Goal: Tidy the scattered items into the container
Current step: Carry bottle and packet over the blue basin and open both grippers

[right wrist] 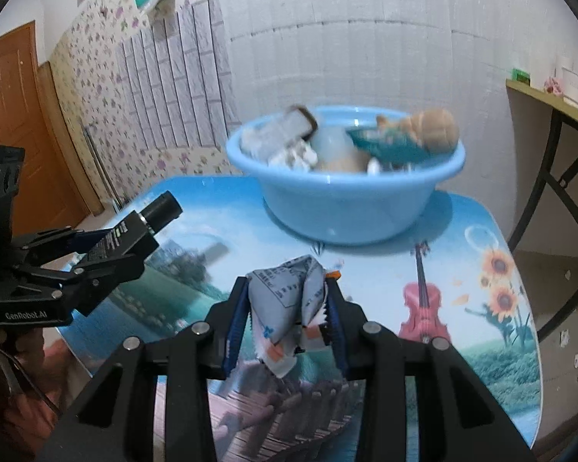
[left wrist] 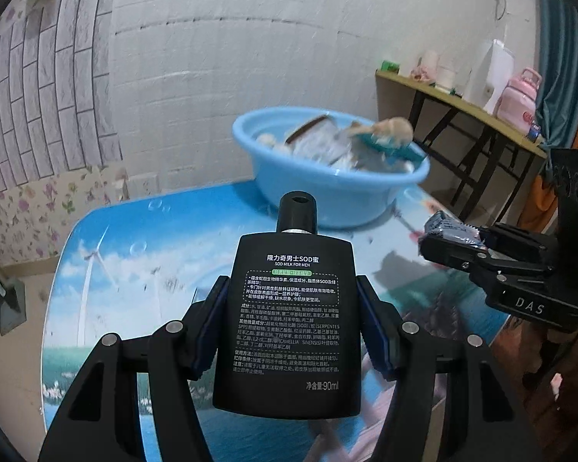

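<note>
Clamped between the left gripper's (left wrist: 293, 319) fingers is a flat black lotion bottle (left wrist: 289, 323), upright with its round cap pointing away, white print facing the camera. It is held above the worktop (left wrist: 135, 261), which carries a glossy printed scene of sky and windmills. The right gripper (right wrist: 287, 308) has its fingers pressed onto a crumpled grey snack wrapper (right wrist: 285, 300), also lifted off the surface; from the left wrist view this gripper sits to the right of the bottle. Farther back on the worktop stands a blue basin (left wrist: 327, 192) already piled with blurred items, among them a doll (right wrist: 431, 131).
</note>
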`<move>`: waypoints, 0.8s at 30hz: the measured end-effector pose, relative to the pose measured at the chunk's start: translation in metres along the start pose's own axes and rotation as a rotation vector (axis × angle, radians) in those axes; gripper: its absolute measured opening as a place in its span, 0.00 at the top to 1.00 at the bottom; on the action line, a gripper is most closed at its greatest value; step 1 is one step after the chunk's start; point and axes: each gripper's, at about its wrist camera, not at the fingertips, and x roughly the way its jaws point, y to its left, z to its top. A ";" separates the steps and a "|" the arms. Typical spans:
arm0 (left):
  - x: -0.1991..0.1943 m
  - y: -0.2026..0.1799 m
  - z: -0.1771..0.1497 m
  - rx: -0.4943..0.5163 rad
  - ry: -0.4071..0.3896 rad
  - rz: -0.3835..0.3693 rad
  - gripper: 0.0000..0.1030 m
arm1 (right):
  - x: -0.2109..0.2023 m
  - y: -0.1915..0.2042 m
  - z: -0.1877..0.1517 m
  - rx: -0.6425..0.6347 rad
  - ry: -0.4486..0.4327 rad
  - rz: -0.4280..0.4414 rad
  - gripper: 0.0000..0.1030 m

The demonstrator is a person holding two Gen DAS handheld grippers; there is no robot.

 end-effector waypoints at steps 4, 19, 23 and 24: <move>-0.003 -0.006 0.014 0.004 -0.021 -0.014 0.40 | -0.011 0.001 0.015 0.004 -0.042 0.005 0.64; 0.024 -0.018 0.081 0.044 -0.056 -0.022 0.40 | -0.001 -0.020 0.077 0.022 -0.130 0.008 0.64; 0.023 -0.018 0.099 0.043 -0.086 -0.027 0.40 | 0.006 -0.030 0.085 0.040 -0.130 0.011 0.64; 0.021 -0.018 0.105 0.046 -0.098 -0.026 0.40 | 0.007 -0.033 0.088 0.043 -0.134 0.013 0.64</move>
